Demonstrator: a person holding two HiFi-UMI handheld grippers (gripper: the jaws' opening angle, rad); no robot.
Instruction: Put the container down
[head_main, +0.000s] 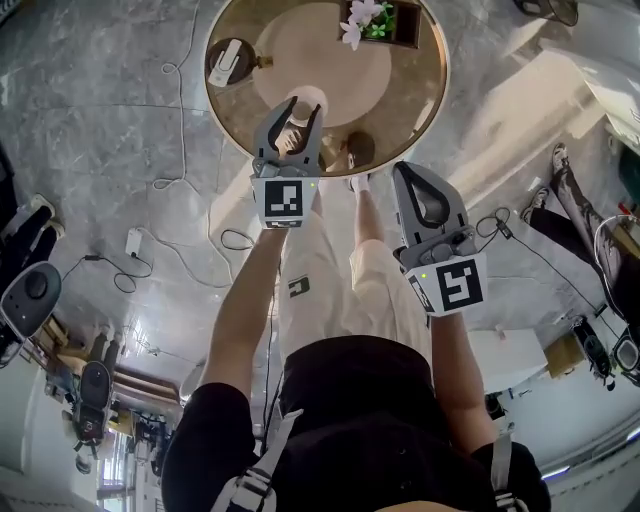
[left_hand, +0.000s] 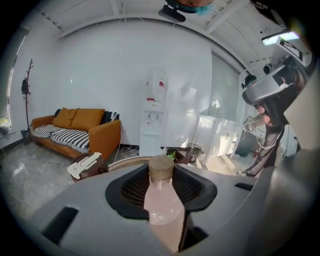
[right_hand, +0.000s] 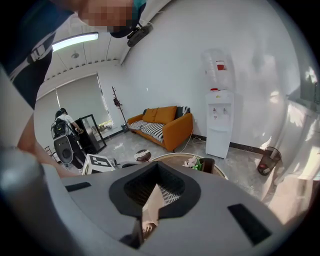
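Left gripper (head_main: 304, 112): jaws narrowed onto the bottle (left_hand: 163, 202), clamping its pink-filled body below the wooden cap (left_hand: 161, 167). Bottle upright, over the near rim of the round table (head_main: 437, 95); contact with the tabletop cannot be told. Right gripper (head_main: 403, 170): jaws pressed together, nothing between them, off the table, just beside the left. Writing: red label on the water dispenser (left_hand: 154, 120), print too small to read.

White walls (left_hand: 100, 75), grey marble floor (head_main: 90, 120), orange sofa (left_hand: 80, 131), water dispenser (left_hand: 152, 125), round table (head_main: 400, 100).
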